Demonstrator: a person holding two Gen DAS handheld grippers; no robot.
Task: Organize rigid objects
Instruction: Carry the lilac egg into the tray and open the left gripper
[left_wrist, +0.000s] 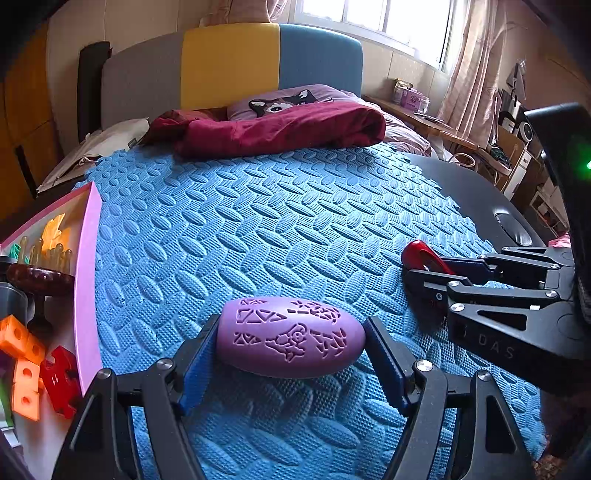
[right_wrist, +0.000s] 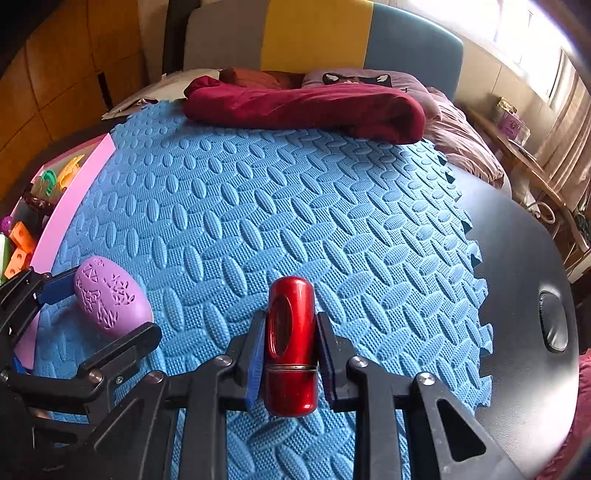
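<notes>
Both grasps look made — left claw (left_wrist: 291, 354) clamps the purple egg (left_wrist: 290, 338), right claw (right_wrist: 291, 354) the red cylinder (right_wrist: 291, 343) — next, probably carry them to the pink box (left_wrist: 86, 280).

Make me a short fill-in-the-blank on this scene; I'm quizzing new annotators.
1. The left gripper is shut on the ____ egg-shaped object.
2. The right gripper is shut on a ____ metallic cylinder.
3. Both objects are over a ____ foam mat.

Missing words: purple; red; blue
</notes>
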